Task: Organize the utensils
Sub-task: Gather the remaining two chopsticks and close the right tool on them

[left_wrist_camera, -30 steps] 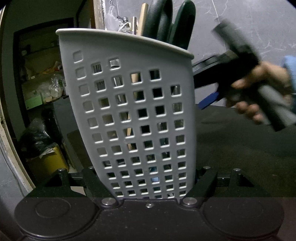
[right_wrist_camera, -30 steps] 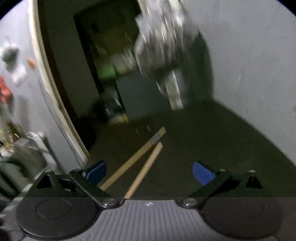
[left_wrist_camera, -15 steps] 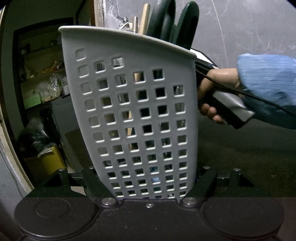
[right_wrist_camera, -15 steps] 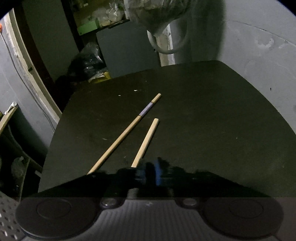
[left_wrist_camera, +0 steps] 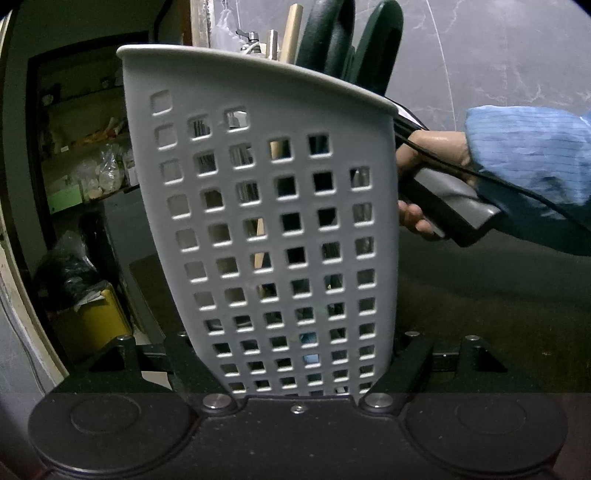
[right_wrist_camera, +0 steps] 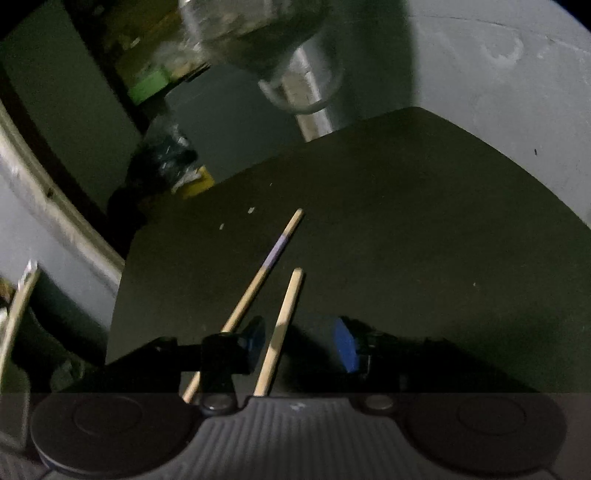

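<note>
My left gripper (left_wrist_camera: 295, 350) is shut on the foot of a grey perforated utensil holder (left_wrist_camera: 273, 221), which leans slightly left. Dark green handles (left_wrist_camera: 376, 51) and a wooden stick (left_wrist_camera: 291, 29) poke out of its top. In the right wrist view two wooden chopsticks lie on the black table (right_wrist_camera: 406, 221). The plain chopstick (right_wrist_camera: 284, 321) runs between the blue pads of my right gripper (right_wrist_camera: 300, 341), whose jaws are opening and do not touch it. The chopstick with a purple band (right_wrist_camera: 269, 258) passes under the left finger.
A hand in a blue sleeve (left_wrist_camera: 524, 155) holds the right gripper's handle just right of the holder. The table's left edge (right_wrist_camera: 122, 277) drops to a cluttered floor with a yellow box (right_wrist_camera: 195, 181). A blurred shiny object (right_wrist_camera: 258, 37) hangs above the far edge.
The right gripper swung down over the chopsticks. Its jaws went from wide to shut and now stand partly apart around the plain chopstick. The left gripper and holder stayed put.
</note>
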